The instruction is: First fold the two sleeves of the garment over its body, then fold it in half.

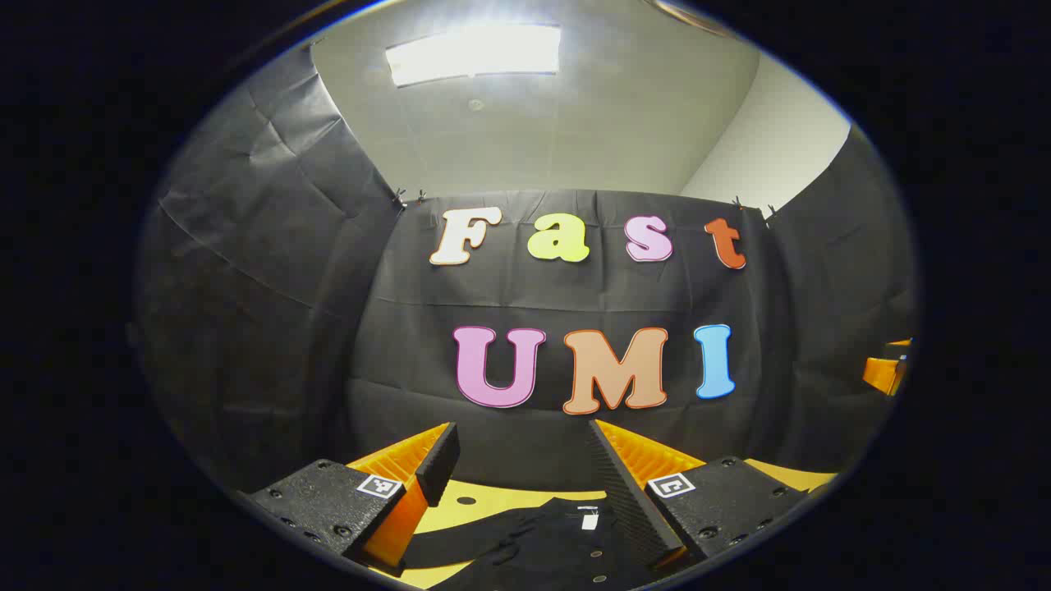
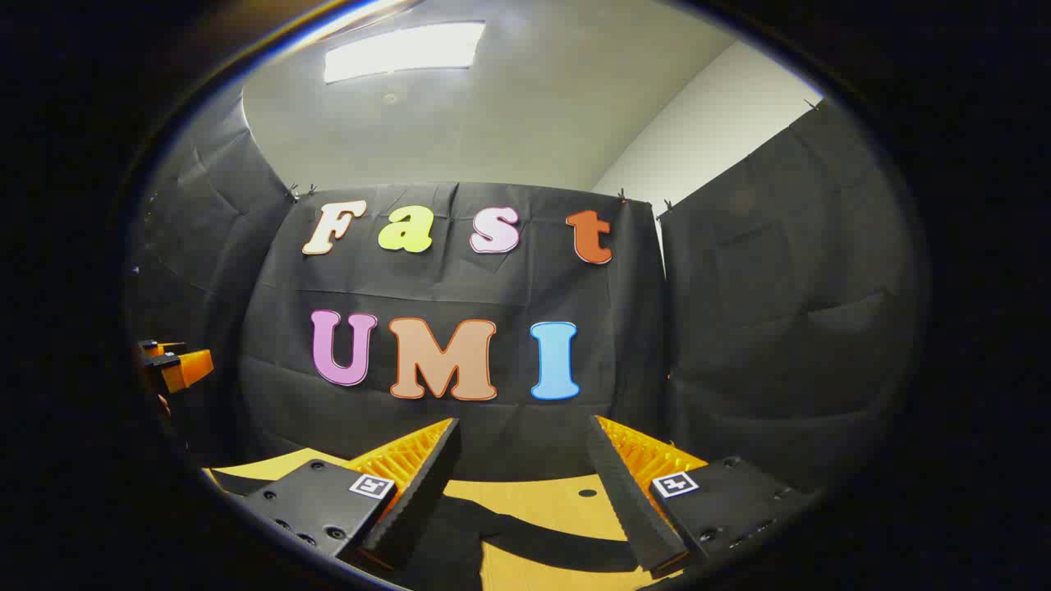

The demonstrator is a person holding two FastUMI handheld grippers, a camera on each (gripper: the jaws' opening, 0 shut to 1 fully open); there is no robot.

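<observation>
You held the left gripper [image 1: 523,455] level, its fingers spread apart with nothing between them, pointed at the black cloth wall [image 1: 566,295] of the booth. Below and between its fingers lay the dark garment [image 1: 546,546] on the yellow table [image 1: 493,498], a small white tag [image 1: 589,520] showing near its collar. Your right gripper [image 2: 523,455] was likewise held with its fingers parted and gripping nothing, above the table [image 2: 534,497], where a dark strip of the garment [image 2: 460,533] ran under its fingers. In the right gripper view the left gripper [image 2: 176,365] showed at the far left edge; in the left gripper view the right gripper [image 1: 887,371] sat at the far right edge. A ceiling light [image 1: 474,53] glowed overhead.
</observation>
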